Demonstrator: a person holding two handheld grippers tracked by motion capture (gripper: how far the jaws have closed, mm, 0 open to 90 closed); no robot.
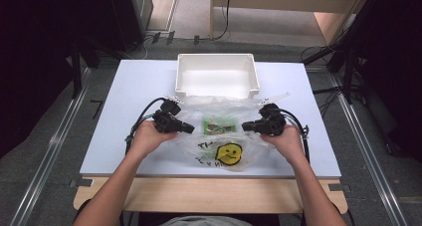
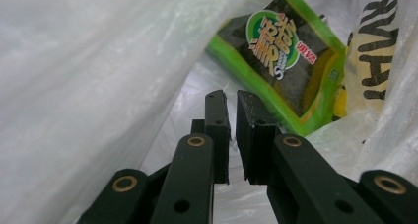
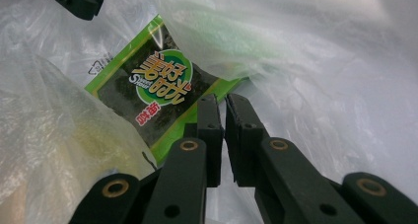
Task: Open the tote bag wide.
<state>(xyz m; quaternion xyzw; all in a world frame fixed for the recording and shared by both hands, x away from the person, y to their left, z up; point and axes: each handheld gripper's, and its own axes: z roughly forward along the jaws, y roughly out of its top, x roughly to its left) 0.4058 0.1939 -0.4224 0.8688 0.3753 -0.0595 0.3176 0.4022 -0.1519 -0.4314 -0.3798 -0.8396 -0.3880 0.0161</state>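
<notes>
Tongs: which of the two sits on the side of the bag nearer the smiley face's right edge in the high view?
The right tongs, at the plastic bag's right side; the left tongs are across the green snack packet.

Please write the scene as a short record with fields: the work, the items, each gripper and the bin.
work: handling a plastic bag on the table
packet: green snack packet, lying among the bag's folds
left gripper: jaws nearly shut, on the bag's left side
right gripper: jaws nearly shut, on the bag's right side
bin: white bin beyond the bag, holds nothing
</notes>
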